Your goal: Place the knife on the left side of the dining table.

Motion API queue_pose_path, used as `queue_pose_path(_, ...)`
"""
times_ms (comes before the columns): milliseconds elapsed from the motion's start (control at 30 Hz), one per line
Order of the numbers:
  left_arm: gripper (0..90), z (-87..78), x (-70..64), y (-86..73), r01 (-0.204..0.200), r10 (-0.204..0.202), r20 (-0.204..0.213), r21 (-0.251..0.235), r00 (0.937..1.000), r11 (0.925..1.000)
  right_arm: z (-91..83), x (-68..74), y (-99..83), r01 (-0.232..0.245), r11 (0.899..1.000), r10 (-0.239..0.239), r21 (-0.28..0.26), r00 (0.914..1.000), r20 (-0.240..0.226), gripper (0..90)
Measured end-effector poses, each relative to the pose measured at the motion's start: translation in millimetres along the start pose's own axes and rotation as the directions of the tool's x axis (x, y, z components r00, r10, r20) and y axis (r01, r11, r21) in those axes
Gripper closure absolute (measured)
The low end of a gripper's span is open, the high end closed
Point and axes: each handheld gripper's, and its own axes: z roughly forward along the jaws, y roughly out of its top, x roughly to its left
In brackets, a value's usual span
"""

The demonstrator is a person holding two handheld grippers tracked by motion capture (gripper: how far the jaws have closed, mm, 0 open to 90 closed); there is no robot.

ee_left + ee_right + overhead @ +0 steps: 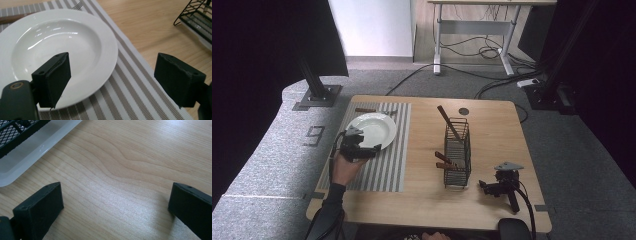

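One plate (57,47) between open left tongs (112,77)

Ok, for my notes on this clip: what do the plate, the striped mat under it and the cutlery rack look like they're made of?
Plate: probably glazed white ceramic; it is glossy, with sharp light reflections in the bowl. Striped mat: looks woven, vinyl or fabric, matte; fine ribbed texture across the grey and white stripes. Cutlery rack: thin black wire with mesh, likely coated metal, standing on a pale translucent tray that looks plastic.
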Motion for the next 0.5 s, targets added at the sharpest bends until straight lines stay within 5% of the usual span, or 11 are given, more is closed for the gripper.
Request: queue_pose_path(500,14.1,17.2,-22.9,38.2,-0.082,0.082,0.028,0.011,0.9962,0.9965,0.0,0.0,0.0,0.0,1.0,0.0,0.001,1.0,0.0,0.0)
